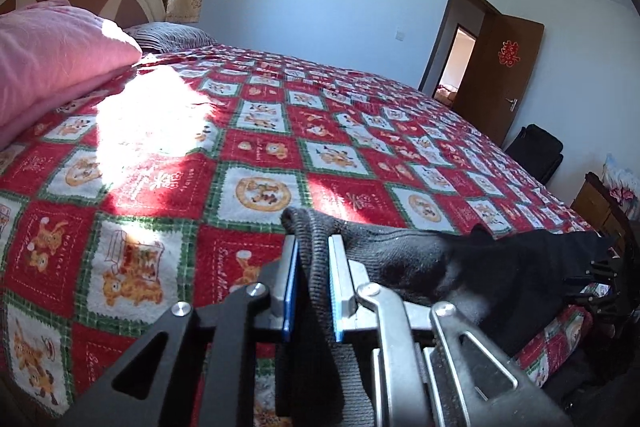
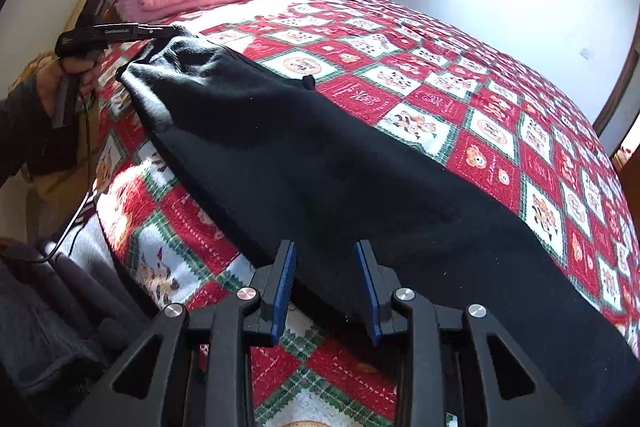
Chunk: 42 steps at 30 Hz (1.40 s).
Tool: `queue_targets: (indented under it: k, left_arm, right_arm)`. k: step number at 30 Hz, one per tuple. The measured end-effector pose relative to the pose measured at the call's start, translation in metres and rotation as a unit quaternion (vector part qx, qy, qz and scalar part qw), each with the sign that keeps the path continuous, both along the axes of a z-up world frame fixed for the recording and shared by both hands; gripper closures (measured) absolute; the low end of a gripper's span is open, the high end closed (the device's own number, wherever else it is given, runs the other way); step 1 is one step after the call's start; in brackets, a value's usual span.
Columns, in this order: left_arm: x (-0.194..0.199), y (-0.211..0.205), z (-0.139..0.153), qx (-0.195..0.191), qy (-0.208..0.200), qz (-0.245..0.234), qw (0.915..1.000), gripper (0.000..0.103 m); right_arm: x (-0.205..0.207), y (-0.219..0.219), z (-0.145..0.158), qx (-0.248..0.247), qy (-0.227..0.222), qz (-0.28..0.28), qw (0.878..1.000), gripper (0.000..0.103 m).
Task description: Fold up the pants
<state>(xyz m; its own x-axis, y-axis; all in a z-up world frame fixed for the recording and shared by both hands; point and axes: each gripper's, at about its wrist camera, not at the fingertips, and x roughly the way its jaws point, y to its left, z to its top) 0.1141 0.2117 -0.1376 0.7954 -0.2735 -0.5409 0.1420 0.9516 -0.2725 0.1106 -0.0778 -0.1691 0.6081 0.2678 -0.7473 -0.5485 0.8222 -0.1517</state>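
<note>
Left tongs point(image 1: 313, 279) are clamped on the ribbed waistband end of the black pants point(image 2: 320, 163), which stretch lengthwise across the checkered bedspread point(image 2: 500, 115) toward the right tongs point(image 2: 325, 291). Those sit open, with the near edge of the cloth between the pads, gripping nothing yet. Bedspread squares have lettering, too blurry to read.
</note>
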Motion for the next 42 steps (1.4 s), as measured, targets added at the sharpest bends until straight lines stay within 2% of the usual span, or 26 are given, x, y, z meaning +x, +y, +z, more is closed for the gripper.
queue_targets:
  k: [3,5,7,9,13,15,17,19,20,22,24,28,29,30,33,35,37,38,40,41,42]
  left_arm:
    - [0.021,0.004,-0.022,0.006,0.040,0.005,0.9992,0.083]
    - [0.022,0.010,-0.031,-0.008,0.035,0.003,0.9993,0.081]
    - [0.020,0.016,-0.030,-0.023,0.037,0.008,0.9990,0.071]
    - [0.016,0.018,-0.027,0.000,0.027,0.021,0.9994,0.068]
    - [0.002,0.020,-0.015,0.036,0.007,0.036,0.9987,0.071]
    - [-0.011,0.022,-0.006,0.039,-0.013,0.047,0.9980,0.070]
    - [-0.023,0.017,0.004,0.035,-0.028,0.034,0.9984,0.069]
    - [-0.031,0.002,0.012,0.043,-0.044,0.019,0.9979,0.057]
    - [-0.035,-0.008,0.016,0.050,-0.053,0.008,0.9973,0.055]
    - [-0.037,-0.031,0.018,0.064,-0.066,-0.016,0.9957,0.045]
    - [-0.035,-0.052,0.010,0.085,-0.063,-0.038,0.9937,0.044]
    - [-0.024,-0.073,-0.036,0.163,-0.018,-0.041,0.9857,0.044]
    - [-0.031,-0.075,-0.039,0.177,-0.043,-0.042,0.9824,0.044]
    - [-0.035,-0.074,-0.040,0.181,-0.047,-0.043,0.9814,0.043]
    - [-0.038,-0.064,-0.032,0.149,-0.046,-0.039,0.9869,0.043]
    - [-0.039,-0.053,-0.026,0.127,-0.049,-0.019,0.9905,0.042]
    - [-0.041,-0.039,-0.020,0.096,-0.058,0.002,0.9937,0.031]
    - [-0.042,-0.033,-0.019,0.087,-0.060,0.016,0.9943,0.027]
    - [-0.044,-0.025,-0.016,0.070,-0.066,0.031,0.9948,0.018]
    - [-0.044,-0.024,-0.015,0.065,-0.069,0.034,0.9949,0.017]
    - [-0.043,-0.025,-0.016,0.062,-0.070,0.034,0.9950,0.016]
  right_arm:
    - [0.004,0.002,-0.006,-0.007,0.004,-0.003,1.000,0.071]
    - [0.007,0.002,-0.012,-0.008,0.018,-0.006,1.000,0.071]
    - [0.009,0.001,-0.017,-0.014,0.029,-0.011,0.999,0.071]
    - [0.009,0.000,-0.020,-0.024,0.032,-0.013,0.999,0.071]
    - [0.006,0.001,-0.014,-0.030,0.028,-0.014,0.999,0.071]
    - [0.003,0.004,-0.007,-0.023,0.024,-0.006,0.999,0.071]
    - [0.001,0.010,-0.002,-0.020,0.019,0.006,1.000,0.071]
    - [0.006,0.017,0.004,-0.020,0.018,0.020,0.999,0.071]
    - [0.011,0.020,0.008,-0.017,0.018,0.023,0.999,0.071]
    - [0.030,0.022,0.020,0.008,0.023,0.021,0.999,0.071]
    - [0.056,0.019,0.032,0.057,0.044,0.012,0.997,0.071]
    - [0.107,0.021,0.040,0.136,0.087,-0.001,0.987,0.071]
    - [0.125,0.024,0.038,0.148,0.099,-0.011,0.984,0.071]
    - [0.138,0.026,0.036,0.158,0.113,-0.018,0.981,0.071]
    - [0.180,0.032,0.018,0.199,0.178,-0.041,0.963,0.071]
    - [0.201,0.036,0.003,0.217,0.211,-0.057,0.951,0.071]
    - [0.211,0.040,-0.009,0.249,0.264,-0.047,0.931,0.071]
    - [0.211,0.043,-0.013,0.260,0.278,-0.045,0.924,0.075]
    - [0.204,0.050,-0.009,0.225,0.249,-0.047,0.941,0.098]
    - [0.201,0.051,-0.004,0.220,0.227,-0.050,0.948,0.098]
    - [0.201,0.048,0.001,0.227,0.214,-0.054,0.948,0.098]
